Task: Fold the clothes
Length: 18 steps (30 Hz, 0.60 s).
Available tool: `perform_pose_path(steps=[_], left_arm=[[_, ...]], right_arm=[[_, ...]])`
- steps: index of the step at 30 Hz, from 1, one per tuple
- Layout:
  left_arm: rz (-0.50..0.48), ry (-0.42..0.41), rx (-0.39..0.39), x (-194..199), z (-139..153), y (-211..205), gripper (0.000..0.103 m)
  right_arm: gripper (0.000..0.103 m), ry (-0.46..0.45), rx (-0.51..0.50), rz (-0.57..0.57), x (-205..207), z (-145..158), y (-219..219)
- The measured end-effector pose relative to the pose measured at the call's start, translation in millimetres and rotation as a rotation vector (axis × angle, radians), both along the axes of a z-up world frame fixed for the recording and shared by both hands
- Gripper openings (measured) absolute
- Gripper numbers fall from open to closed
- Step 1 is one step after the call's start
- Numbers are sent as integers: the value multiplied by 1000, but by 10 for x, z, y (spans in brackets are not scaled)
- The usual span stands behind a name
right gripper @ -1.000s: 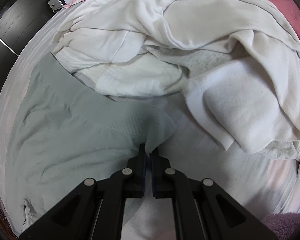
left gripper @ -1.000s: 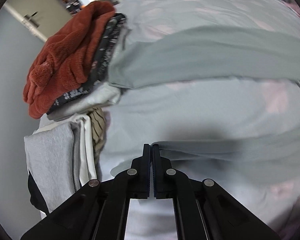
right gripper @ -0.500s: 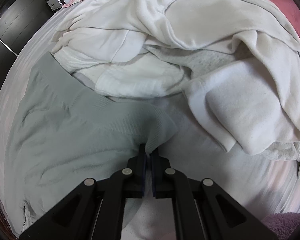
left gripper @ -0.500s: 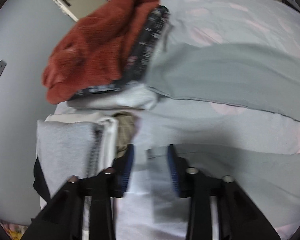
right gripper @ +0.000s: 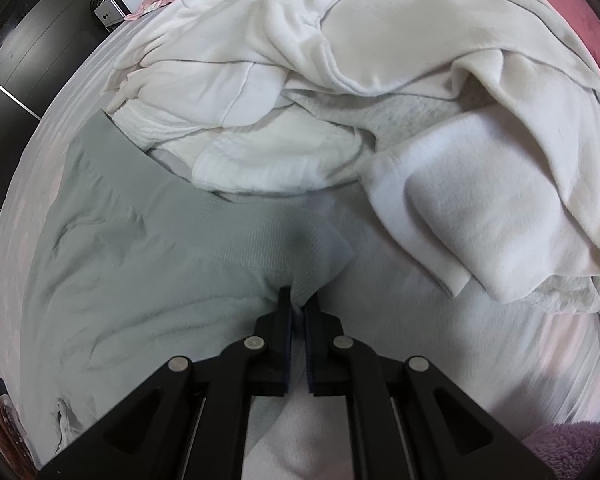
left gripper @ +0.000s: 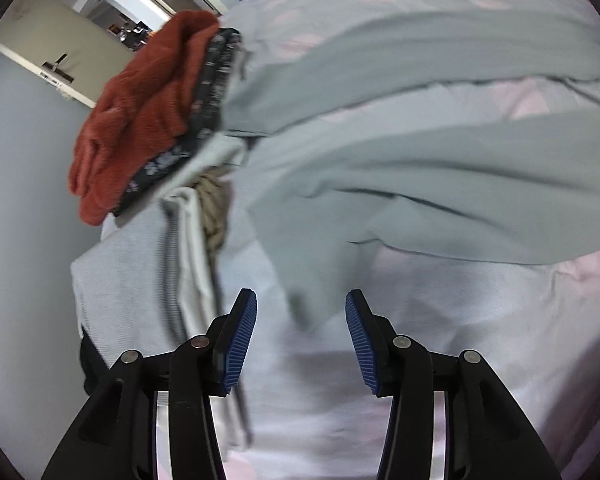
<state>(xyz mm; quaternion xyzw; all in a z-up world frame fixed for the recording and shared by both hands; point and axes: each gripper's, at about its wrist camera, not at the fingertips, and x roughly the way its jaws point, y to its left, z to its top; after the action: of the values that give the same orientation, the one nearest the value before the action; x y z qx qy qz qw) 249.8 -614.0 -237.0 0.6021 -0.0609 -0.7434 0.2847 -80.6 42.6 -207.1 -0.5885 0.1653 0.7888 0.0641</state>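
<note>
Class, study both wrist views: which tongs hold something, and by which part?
The right tongs pinch the grey-green garment at a corner of its ribbed waistband. The left tongs are opening and hold nothing.

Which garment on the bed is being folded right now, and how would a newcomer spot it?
On the pale bedsheet, look just below the heap of white clothes. The sage-green leggings lie spread flat there, their ribbed waistband corner pinched in the right tool. They are the only green garment and the only one lying flat.
</note>
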Motion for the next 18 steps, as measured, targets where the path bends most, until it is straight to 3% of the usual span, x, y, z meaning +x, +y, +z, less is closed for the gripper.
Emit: perform_pose_path(steps=[7,8,9,11,18], left_arm=[[60,-40,-5,-166,-372,-56,50],[74,-33,-3,-178,-366,-59,45],[88,-25,-1,-190,-356,-62,27],[110,-22,-26,-211,-326,-46,7],[205,51,-126,103,66,-105,4]], right_arm=[[7,0,-9,5,16,20,-12],[6,0,-8,6,18,26,-17],[5,2,-8,7,10,25,-28],[4,13,-23,-2,4,32,-30],[3,83,-119,-73,-5,222,201]])
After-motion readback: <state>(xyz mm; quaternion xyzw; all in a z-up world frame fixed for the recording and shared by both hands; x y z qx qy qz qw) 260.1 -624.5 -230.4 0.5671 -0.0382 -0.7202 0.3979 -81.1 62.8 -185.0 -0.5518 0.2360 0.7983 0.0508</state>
